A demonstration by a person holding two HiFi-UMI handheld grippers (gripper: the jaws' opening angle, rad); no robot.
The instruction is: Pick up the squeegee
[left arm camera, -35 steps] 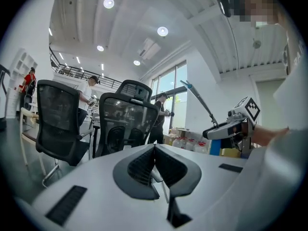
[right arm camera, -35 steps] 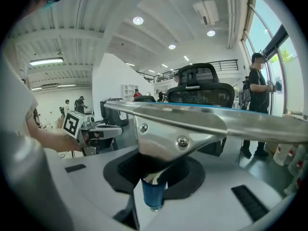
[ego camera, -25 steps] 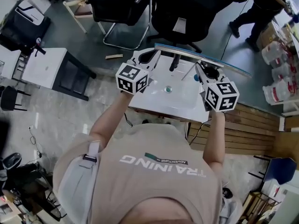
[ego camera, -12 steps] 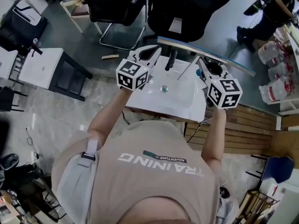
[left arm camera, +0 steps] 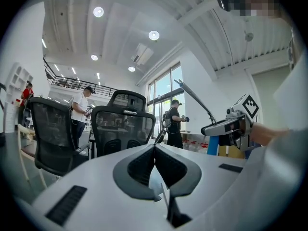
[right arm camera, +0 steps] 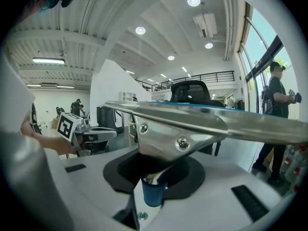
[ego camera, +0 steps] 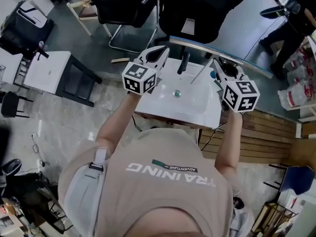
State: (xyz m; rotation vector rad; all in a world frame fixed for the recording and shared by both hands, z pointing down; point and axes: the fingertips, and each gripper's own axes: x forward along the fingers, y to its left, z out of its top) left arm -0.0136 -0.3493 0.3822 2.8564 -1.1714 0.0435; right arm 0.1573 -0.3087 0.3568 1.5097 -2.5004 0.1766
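- Since a second ago, the right tool (right arm camera: 154,168) and the squeegee (ego camera: 219,54) in it have shifted a little toward the top right of the head view, and the long blade now lies farther up the frame than before.
- My left tool (left arm camera: 155,149) has kept its place over the left part of the sink (ego camera: 195,107).
- At the upper right of the head view, the person in dark clothes (ego camera: 296,19) has stepped closer to the frame's edge.
- My right tool is clamped on the squeegee: the right gripper view shows its dark pads (right arm camera: 192,177) pressed on either side of the blue handle (right arm camera: 154,192), where it meets the metal head.
- From that head the blade (right arm camera: 216,117) runs wide across the view in front of the tool, roughly level.
- In the head view the blade runs slantwise along the sink's far side, beyond the dark faucet (ego camera: 183,63), and is clear of the basin.
- My left tool is closed on nothing, its two pads meeting tip to tip with no gap.
- It points away from me toward the black office chairs (ego camera: 197,9), which stand on the floor beyond the sink.
- Between my two tools, the drain (ego camera: 177,94) sits in the bare white basin.
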